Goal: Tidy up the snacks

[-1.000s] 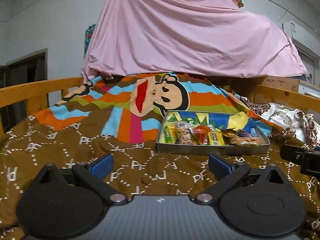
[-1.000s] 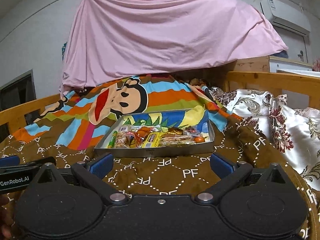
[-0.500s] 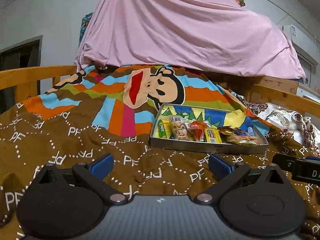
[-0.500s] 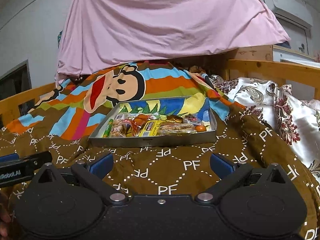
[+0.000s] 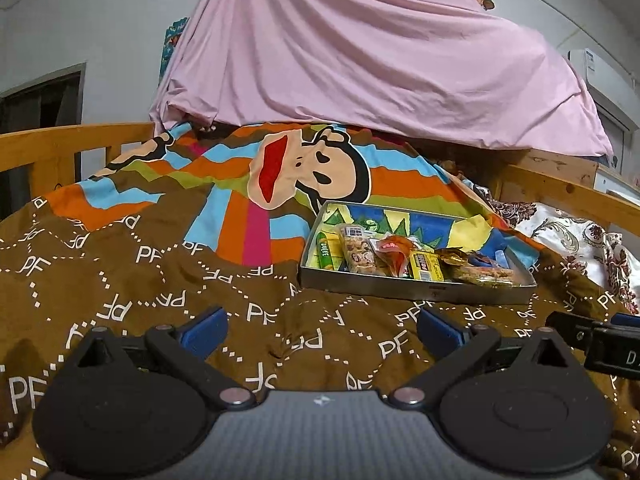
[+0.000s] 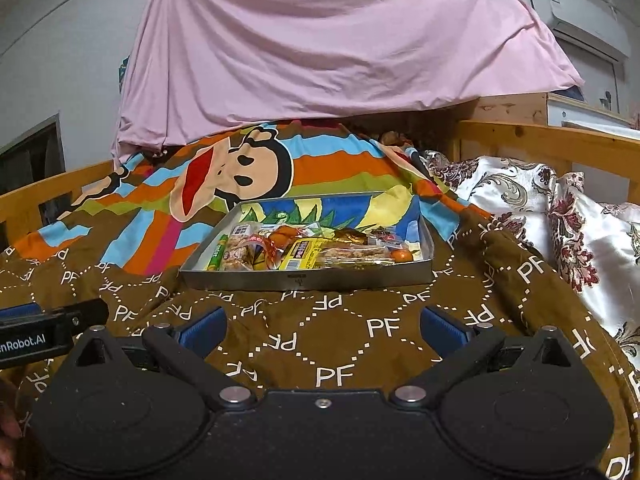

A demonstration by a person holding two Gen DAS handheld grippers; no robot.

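Both pretty idle: left gripper (image 5: 320, 326) and right gripper (image 6: 320, 326) spread wide, holding nothing, low in frame. Metal tray (image 6: 308, 280) mid-frame on the brown blanket (image 6: 360, 320), snacks (image 6: 304, 250) piled along its near side, labels too small to read.
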